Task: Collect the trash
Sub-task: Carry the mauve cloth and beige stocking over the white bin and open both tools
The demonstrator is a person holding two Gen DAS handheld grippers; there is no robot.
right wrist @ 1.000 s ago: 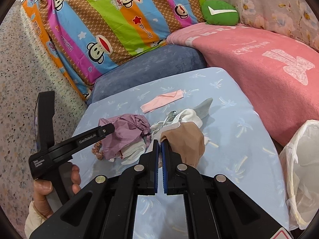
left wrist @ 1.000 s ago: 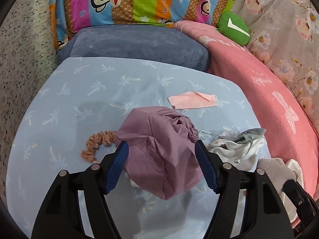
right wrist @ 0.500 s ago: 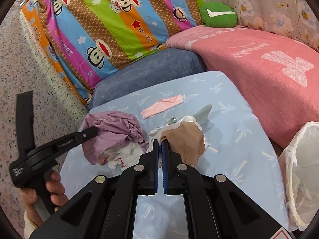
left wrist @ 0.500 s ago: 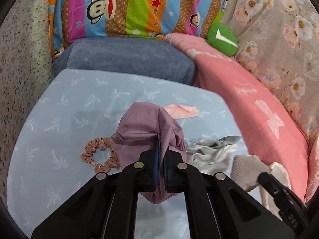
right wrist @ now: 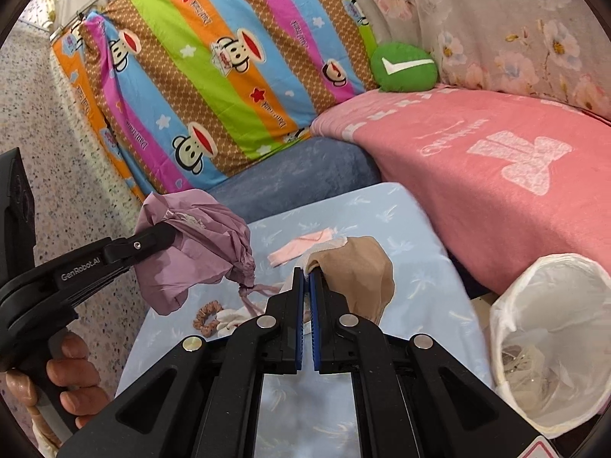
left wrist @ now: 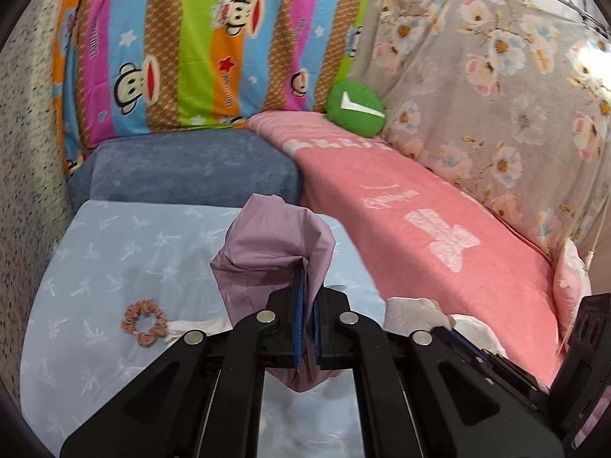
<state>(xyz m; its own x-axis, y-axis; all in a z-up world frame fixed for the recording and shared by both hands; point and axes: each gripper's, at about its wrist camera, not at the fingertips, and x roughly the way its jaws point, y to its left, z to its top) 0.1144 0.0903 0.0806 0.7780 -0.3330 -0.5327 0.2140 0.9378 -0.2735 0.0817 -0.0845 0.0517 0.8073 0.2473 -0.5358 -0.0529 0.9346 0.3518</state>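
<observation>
black tool [right wrist: 306, 278], blue pads [right wrist: 299, 305]

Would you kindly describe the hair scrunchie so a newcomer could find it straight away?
Start at the light blue palm-print sheet in front of the blue cushion. Near its left side lies the scrunchie, beside a white cloth. It is the only small ruffled ring there, brownish-pink with an open centre.

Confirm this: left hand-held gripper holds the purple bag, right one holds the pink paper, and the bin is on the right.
One error: the right hand-held gripper holds a tan stocking, not the pink paper, which lies on the table, per the right wrist view. The left hand-held gripper does hold the purple bag; the bin is right.
</observation>
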